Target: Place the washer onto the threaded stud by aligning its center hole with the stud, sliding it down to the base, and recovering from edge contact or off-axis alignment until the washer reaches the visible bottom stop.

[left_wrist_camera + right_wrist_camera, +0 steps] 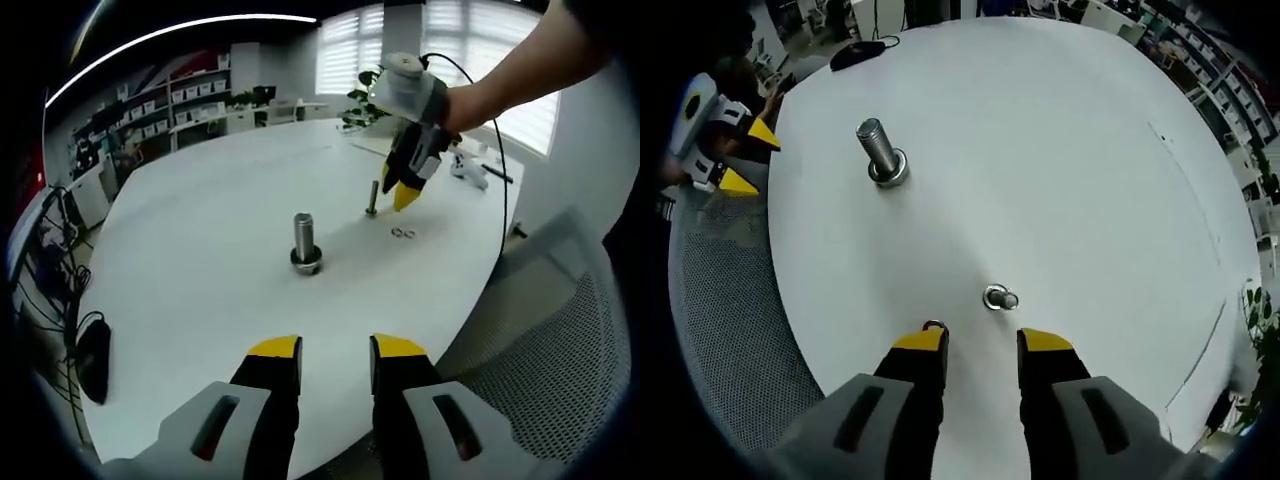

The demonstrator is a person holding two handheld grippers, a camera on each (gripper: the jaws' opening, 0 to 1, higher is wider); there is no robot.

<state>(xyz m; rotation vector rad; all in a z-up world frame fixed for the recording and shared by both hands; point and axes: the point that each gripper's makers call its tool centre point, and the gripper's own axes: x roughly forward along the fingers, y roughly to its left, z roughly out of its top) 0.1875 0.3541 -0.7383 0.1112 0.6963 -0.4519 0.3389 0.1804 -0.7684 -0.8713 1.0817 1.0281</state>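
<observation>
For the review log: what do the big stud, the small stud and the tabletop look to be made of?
Big stud: likely steel, grey and glossy, with thread ridges and a collar at its base. Small stud: also metal by its silver glint, too small to tell the finish. Tabletop: smooth matte white, probably laminate or painted board; its core is hidden.

Stood in an office around a white round table [200,260]. Had blinded windows [470,50] on the far wall, bright with daylight. Held shelves [180,100] of bins along the left wall, under a curved ceiling light [170,32]. Kept a grey mesh chair [545,350] at the table's near edge, a plant [362,100] past its far edge.
</observation>
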